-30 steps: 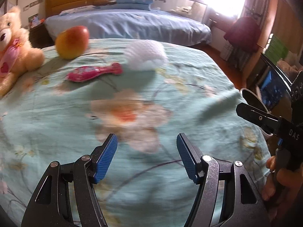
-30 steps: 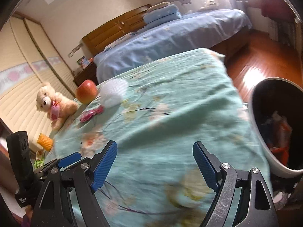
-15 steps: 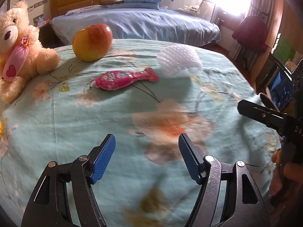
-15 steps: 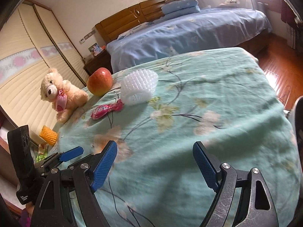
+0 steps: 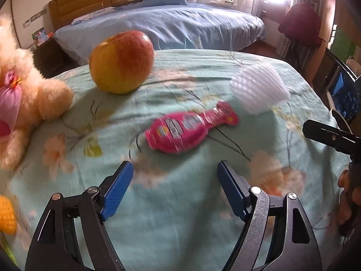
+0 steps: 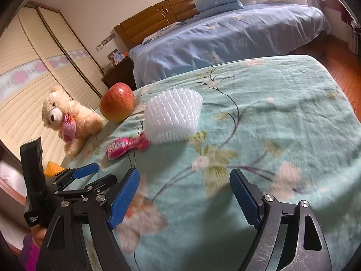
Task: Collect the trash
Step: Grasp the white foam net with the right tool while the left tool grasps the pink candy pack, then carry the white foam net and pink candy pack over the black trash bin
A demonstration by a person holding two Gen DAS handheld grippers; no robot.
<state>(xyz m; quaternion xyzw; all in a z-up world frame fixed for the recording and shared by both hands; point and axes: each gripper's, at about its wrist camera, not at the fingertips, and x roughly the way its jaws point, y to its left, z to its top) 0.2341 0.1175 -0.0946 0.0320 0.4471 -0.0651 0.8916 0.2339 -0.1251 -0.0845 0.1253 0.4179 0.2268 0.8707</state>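
Left wrist view shows both the left gripper (image 5: 173,189) and right gripper (image 6: 185,198) spread and empty, with the pink wrapper (image 5: 189,131) and white foam net (image 5: 259,90) uncollected mid-bedspread (image 5: 180,225).

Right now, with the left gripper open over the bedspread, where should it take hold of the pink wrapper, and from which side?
Take the pink wrapper at its narrow neck, toward the white foam net. It lies flat, its long axis slanting across the view, so the left gripper should probably come down from above, jaws turned across that axis, pinching both thin edges.
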